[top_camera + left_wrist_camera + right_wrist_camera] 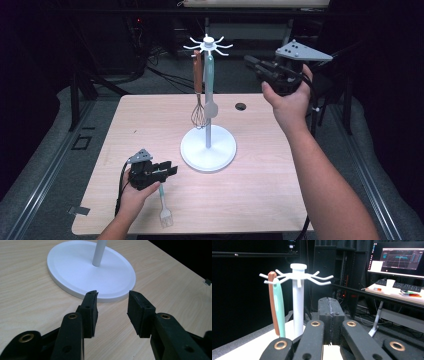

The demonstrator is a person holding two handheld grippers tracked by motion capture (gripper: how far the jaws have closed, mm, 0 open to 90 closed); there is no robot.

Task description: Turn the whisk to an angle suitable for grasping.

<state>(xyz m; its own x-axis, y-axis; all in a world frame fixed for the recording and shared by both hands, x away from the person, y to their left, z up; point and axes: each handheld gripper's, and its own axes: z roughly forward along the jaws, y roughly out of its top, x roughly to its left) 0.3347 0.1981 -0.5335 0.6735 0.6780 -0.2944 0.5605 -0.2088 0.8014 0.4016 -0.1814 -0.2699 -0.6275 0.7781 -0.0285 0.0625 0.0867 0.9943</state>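
Utensil stand (208,150) sits mid-bench (260,200). Whisk (198,112) and spatula (210,105) hang side by side from its top hooks, whisk on the left. Pastry brush (164,212) lies on the bench near the front edge, left of the stand. Left tool (167,171) is just above the brush handle, facing the stand base. Right tool (252,61) is raised right of the hooks, beyond the bench's back edge.
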